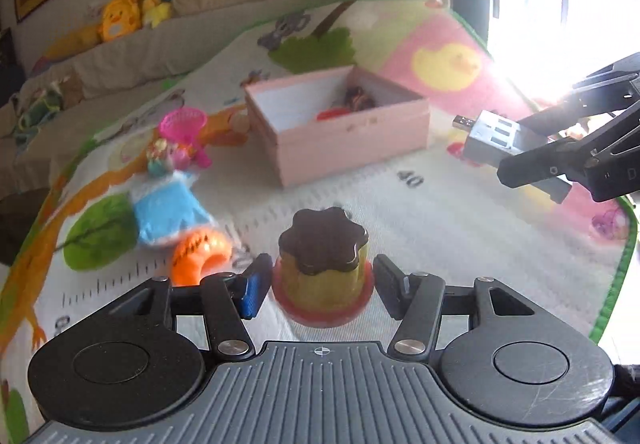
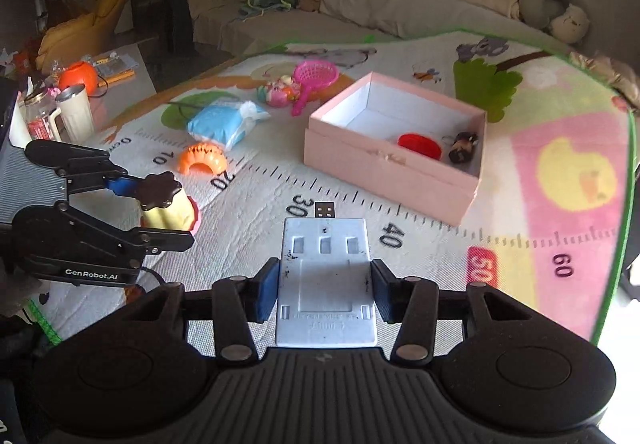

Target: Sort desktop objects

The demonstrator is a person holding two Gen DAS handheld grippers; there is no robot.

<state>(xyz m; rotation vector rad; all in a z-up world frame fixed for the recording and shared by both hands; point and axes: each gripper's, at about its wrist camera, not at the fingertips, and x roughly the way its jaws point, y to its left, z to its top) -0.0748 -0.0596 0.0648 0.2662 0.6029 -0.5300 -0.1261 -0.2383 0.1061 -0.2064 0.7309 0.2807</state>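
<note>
left gripper jaws seemingly clamp a yellow plastic pudding toy with brown top; right gripper jaws grip a flat white usb adapter.

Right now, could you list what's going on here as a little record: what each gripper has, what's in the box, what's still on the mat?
left gripper: shut on pudding toy
right gripper: shut on USB adapter
pink box: open; holds red disc and small dark figure
still on mat: orange toy, blue bag, pink net
</note>
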